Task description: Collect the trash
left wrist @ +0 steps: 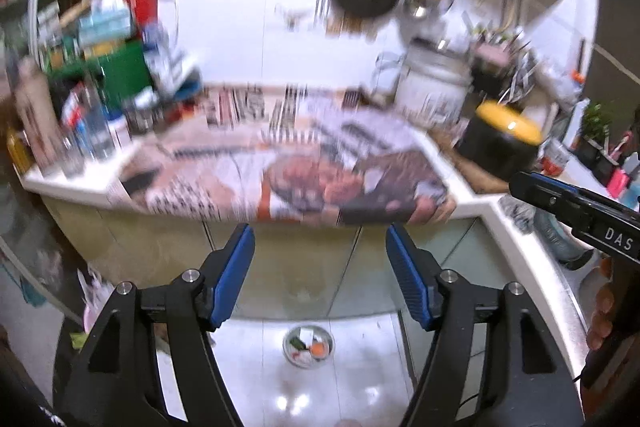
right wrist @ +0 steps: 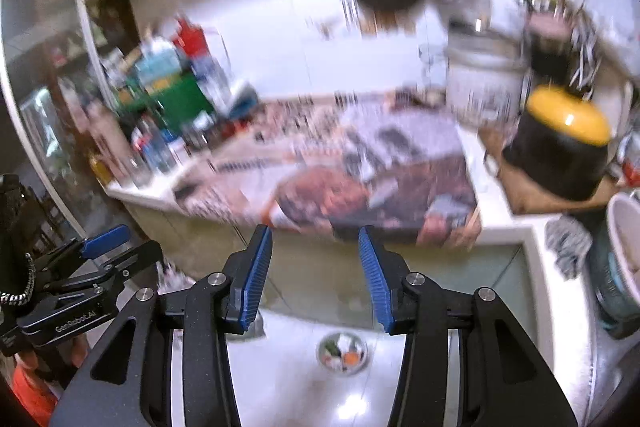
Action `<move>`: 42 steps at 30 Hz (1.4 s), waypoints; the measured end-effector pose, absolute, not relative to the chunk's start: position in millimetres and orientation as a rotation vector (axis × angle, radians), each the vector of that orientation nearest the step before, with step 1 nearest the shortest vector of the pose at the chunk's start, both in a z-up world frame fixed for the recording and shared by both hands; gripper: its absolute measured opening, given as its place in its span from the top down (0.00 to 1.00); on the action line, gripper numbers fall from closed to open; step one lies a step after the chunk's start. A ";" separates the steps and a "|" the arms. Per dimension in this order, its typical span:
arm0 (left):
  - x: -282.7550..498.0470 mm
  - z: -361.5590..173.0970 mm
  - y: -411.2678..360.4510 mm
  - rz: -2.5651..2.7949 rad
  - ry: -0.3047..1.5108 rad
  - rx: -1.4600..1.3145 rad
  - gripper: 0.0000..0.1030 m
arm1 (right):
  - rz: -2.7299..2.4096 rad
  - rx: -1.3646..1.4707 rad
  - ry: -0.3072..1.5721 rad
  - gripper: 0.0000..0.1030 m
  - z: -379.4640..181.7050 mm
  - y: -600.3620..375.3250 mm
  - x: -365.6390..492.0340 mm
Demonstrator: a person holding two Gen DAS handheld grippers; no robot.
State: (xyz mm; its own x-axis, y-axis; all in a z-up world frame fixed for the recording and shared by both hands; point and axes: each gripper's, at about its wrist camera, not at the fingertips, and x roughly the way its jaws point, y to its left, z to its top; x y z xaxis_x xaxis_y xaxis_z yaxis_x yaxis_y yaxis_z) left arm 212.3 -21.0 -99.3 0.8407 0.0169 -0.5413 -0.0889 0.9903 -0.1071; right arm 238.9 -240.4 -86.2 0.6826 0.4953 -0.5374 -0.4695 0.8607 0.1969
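A small metal bowl [left wrist: 285, 342] [right wrist: 319, 351] holding mixed scraps, white, green and orange, stands on the glossy white floor below the cabinets. My left gripper [left wrist: 319, 229] hangs open in the air in front of the counter edge, nothing between its blue pads. My right gripper [right wrist: 314, 230] is open too, with a narrower gap and nothing in it. Each shows in the other's view: the right gripper [left wrist: 560, 195] at the right edge, the left gripper [right wrist: 104, 239] at the left. The bowl lies well below both. Both views are blurred.
Newspaper [left wrist: 300, 163] [right wrist: 340, 179] covers the white L-shaped counter [left wrist: 480, 205]. Bottles and boxes [left wrist: 100, 75] crowd its left end. A white pot [left wrist: 432, 87] and a black pot with a yellow lid [left wrist: 502, 139] [right wrist: 560, 151] stand at the right. A grey cloth [right wrist: 568, 243] lies there.
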 end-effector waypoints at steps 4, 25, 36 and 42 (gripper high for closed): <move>159.0 -60.0 -19.3 0.003 0.476 -0.105 0.28 | 0.526 0.043 0.516 0.59 -49.9 -232.5 184.9; 14.9 -15.2 -11.9 -0.021 0.345 -0.080 0.01 | 0.453 0.031 0.342 0.03 -3.6 -219.8 55.4; 8.2 -20.8 -14.6 -0.010 0.358 -0.081 0.01 | 0.457 0.013 0.374 0.03 -12.5 -219.2 41.9; 8.9 -25.6 -15.9 -0.004 0.375 -0.079 0.01 | 0.462 0.015 0.388 0.03 -13.8 -219.2 41.9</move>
